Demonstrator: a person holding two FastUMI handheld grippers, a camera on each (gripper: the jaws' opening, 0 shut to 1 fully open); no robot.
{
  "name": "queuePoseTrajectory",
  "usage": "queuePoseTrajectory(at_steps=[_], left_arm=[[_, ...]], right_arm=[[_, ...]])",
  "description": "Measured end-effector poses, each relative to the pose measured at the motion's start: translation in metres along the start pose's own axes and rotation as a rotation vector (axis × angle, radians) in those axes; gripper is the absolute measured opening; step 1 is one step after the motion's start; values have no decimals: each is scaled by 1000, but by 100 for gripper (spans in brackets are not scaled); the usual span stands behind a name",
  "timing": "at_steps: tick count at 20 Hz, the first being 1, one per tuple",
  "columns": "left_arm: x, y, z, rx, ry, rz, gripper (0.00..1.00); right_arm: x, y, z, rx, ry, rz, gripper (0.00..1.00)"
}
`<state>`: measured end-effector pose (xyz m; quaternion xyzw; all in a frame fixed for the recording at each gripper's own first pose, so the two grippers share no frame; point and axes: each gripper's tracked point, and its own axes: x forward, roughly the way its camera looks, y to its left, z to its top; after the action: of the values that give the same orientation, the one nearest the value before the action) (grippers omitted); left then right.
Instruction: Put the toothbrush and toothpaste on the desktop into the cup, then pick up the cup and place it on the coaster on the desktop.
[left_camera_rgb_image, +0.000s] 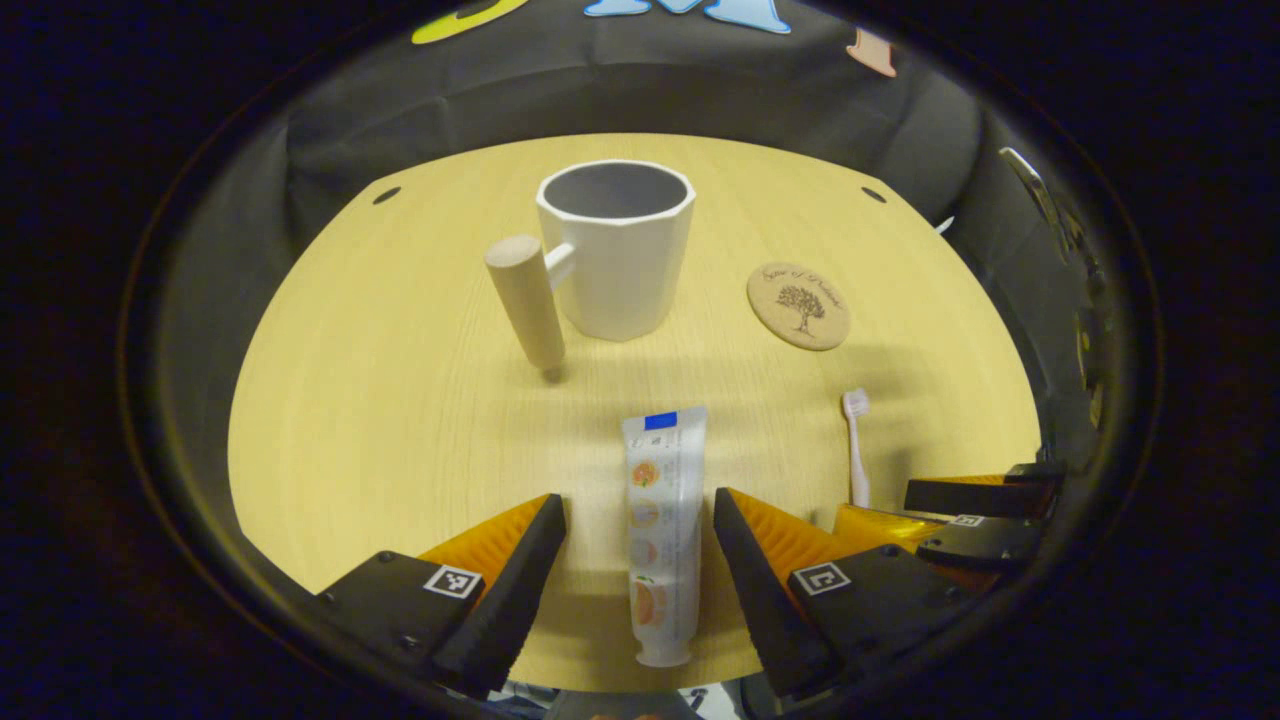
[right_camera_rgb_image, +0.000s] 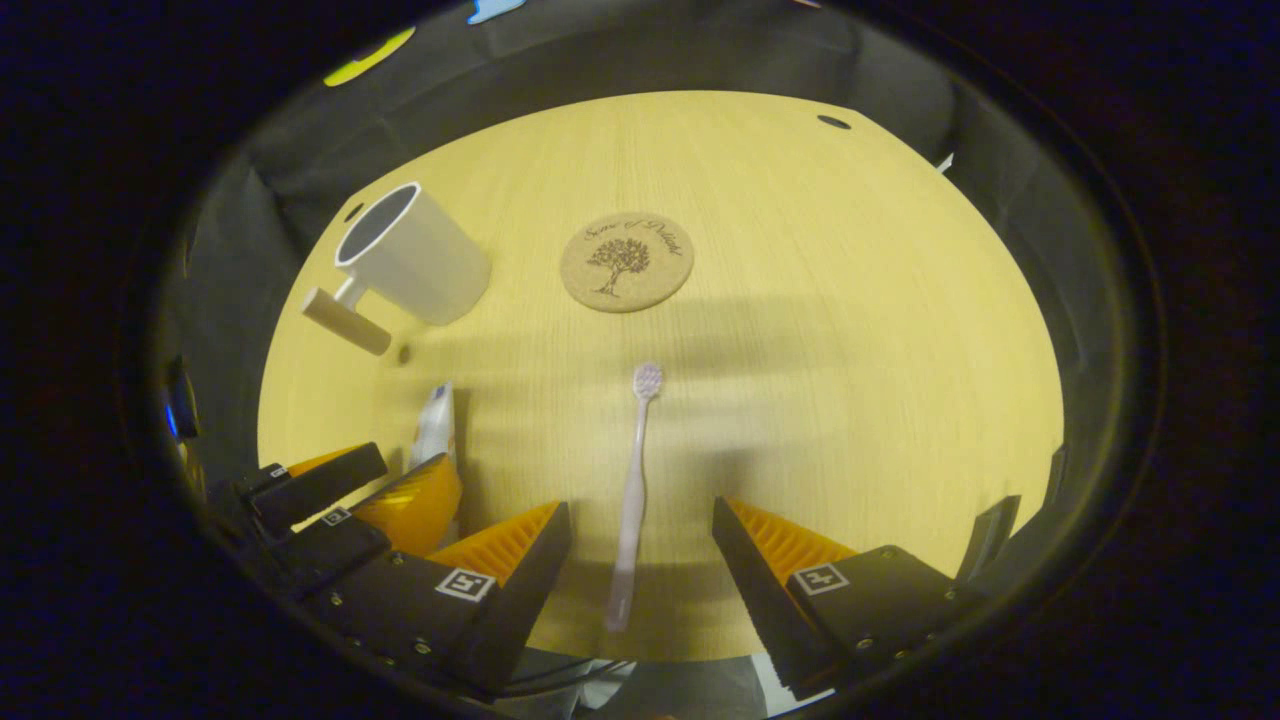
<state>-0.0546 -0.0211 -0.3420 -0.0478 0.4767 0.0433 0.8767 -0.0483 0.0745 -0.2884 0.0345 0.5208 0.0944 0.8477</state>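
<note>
In the left gripper view the left gripper (left_camera_rgb_image: 640, 545) hangs over the near edge of the desk (left_camera_rgb_image: 400, 420) with its jaws spread wide. The toothpaste (left_camera_rgb_image: 664, 530) lies flat on the desk between the two fingers, touching neither, its cap at the near end and its flat crimped end pointing far. Beyond it the cup (left_camera_rgb_image: 618, 248) stands upright and empty, its wooden handle (left_camera_rgb_image: 526, 303) sticking out to the left. The cork coaster (left_camera_rgb_image: 798, 305) lies to the right of the cup, apart from it. The toothbrush (left_camera_rgb_image: 856, 445) lies on the right, bristle head at the far end, and the right gripper (left_camera_rgb_image: 975, 520) sits at its near end.

In the right gripper view the right gripper (right_camera_rgb_image: 640, 560) is likewise released, jaws wide. The toothbrush (right_camera_rgb_image: 633, 500) lies lengthwise between the fingers without contact, head far, handle reaching to the near desk (right_camera_rgb_image: 850, 350) edge. The coaster (right_camera_rgb_image: 626, 262) lies bare beyond the brush head. The cup (right_camera_rgb_image: 415, 255) is at far left, and the toothpaste (right_camera_rgb_image: 434, 425) shows near left, partly hidden behind the left gripper (right_camera_rgb_image: 350, 510)
</note>
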Motion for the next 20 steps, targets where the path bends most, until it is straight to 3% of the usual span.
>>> queuePoseTrajectory(at_steps=[9, 11, 14, 15, 17, 18, 19, 20], left_arm=[[15, 13, -2, -9, 70, 53, 93], [15, 15, -1, -31, 81, 62, 98], [16, 15, -1, -37, 108, 70, 96], [16, 15, 1, -41, 110, 71, 90], [18, 13, 2, -27, 126, 72, 71], [19, 13, 2, -23, 138, 71, 60], [19, 13, 3, -27, 151, 69, 59], [20, 13, 4, -34, 161, 67, 58]], right_arm=[[13, -8, -4, -40, 102, -90, 90], [15, -7, -6, -10, 164, -107, 91], [17, -8, -1, 43, 221, -115, 91], [17, -10, 2, 59, 227, -123, 88], [13, -13, 3, 65, 250, -127, 72], [14, -16, 1, 76, 252, -126, 72], [14, -16, 2, 76, 252, -120, 51], [13, -20, 1, 61, 257, -128, 49]])
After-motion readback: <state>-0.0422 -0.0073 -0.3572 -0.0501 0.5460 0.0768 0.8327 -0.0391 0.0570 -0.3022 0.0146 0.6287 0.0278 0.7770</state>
